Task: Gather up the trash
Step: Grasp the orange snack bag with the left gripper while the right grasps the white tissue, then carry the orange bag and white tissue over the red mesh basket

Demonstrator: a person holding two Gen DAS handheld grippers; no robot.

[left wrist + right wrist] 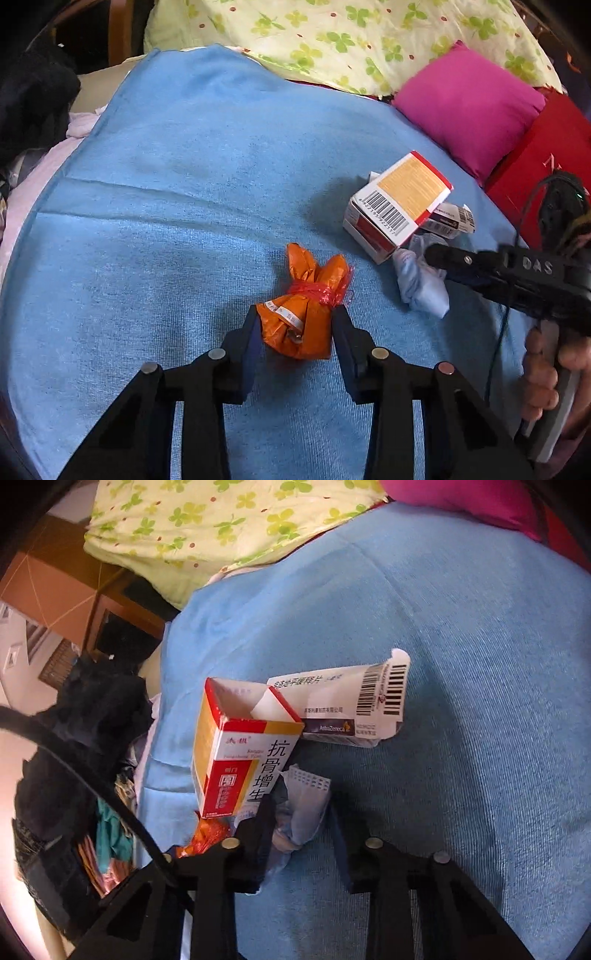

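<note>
An orange tied plastic bag (pixel 306 314) lies on the blue blanket (pixel 184 184), between the fingers of my left gripper (pixel 297 317), which touch its sides. A red-and-white medicine box (pixel 397 201) (pixel 240 753), a flattened white carton (pixel 343 705) (pixel 448 218) and a crumpled pale blue face mask (pixel 421 284) (pixel 299 812) lie to the right. My right gripper (pixel 303 812) (pixel 436 254) is open around the mask, its fingers apart from it. The orange bag also shows in the right wrist view (pixel 207 834).
A magenta cushion (pixel 469 107), a clover-print quilt (pixel 351 37) and a red bag (pixel 546 162) lie at the far right of the bed. Dark clothes (pixel 74 738) pile up beyond the blanket's left edge.
</note>
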